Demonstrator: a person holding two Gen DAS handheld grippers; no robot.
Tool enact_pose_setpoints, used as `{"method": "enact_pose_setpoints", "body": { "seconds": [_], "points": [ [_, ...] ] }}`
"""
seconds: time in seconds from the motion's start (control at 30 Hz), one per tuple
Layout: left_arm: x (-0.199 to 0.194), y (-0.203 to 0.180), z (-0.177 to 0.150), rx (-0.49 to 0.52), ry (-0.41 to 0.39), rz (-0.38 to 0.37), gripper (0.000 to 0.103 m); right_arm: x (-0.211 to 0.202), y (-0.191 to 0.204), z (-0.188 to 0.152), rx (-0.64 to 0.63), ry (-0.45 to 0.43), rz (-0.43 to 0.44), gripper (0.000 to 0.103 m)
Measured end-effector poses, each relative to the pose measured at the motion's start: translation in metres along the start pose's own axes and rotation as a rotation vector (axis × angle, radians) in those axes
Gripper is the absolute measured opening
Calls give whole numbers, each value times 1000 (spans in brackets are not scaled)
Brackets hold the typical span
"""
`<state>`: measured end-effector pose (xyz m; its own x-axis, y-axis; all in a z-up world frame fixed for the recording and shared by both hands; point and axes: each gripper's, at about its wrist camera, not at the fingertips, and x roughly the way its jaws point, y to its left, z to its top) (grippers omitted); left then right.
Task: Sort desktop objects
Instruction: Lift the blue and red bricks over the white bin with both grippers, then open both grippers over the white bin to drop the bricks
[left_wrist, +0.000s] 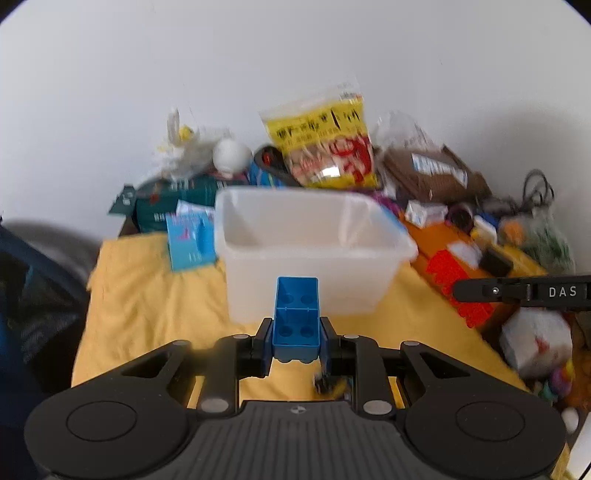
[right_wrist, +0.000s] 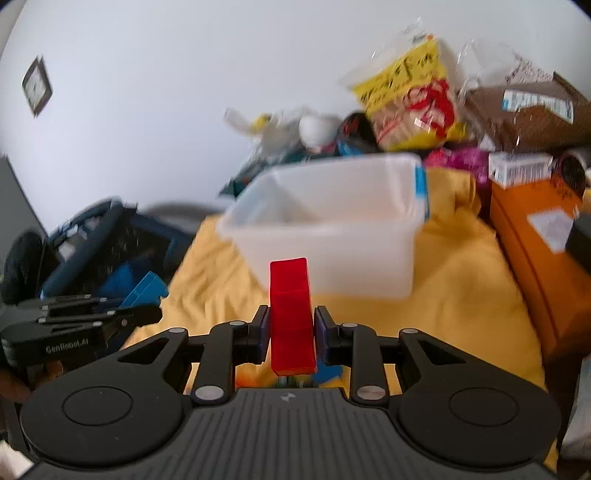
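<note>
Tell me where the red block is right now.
In the right wrist view, the red block sits clamped in the right gripper, just before the white bin on the yellow cloth.

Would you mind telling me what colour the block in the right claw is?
Red: the block shows best in the right wrist view.

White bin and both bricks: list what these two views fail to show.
- White bin floor: both wrist views, hidden by its near wall and motion blur.
- Blue brick in the left gripper: studded face turned away, left wrist view.
- Red brick in the right gripper: lower end hidden behind the gripper body, right wrist view.
- Yellow packet print: blurred in both.
</note>
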<state>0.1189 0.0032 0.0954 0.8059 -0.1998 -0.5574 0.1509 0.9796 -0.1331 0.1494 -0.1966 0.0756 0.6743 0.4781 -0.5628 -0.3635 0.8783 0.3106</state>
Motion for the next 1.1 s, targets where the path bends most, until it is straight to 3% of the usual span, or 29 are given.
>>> {"method": "enact_pose_setpoints", "body": {
  "seconds": [0.23,0.4,0.57,0.87,0.93,1.0,1.03,1.07,1.1],
  "points": [
    [14,-1,60,36,-41,-8,27,3,-4,55,-11,-73,2,29],
    [42,0,107,3,4,-39,27,15,-2,99,-48,-61,-6,29],
    [73,1,140,3,61,-32,27,42,-14,135,-26,12,-21,29],
    [125,11,170,-34,210,-28,28,92,-33,165,-34,176,-63,29],
    [133,11,177,-37,228,-5,32,103,-35,169,-35,207,-73,29],
    [140,12,183,-58,244,26,60,111,-39,172,-27,210,-85,36],
    [141,12,184,-61,236,45,63,114,-41,174,-18,209,-83,46],
    [142,12,185,-54,227,56,63,117,-45,175,-8,210,-92,67],
    [141,12,183,-44,220,63,63,117,-46,176,-3,196,-113,74]
  ]
}}
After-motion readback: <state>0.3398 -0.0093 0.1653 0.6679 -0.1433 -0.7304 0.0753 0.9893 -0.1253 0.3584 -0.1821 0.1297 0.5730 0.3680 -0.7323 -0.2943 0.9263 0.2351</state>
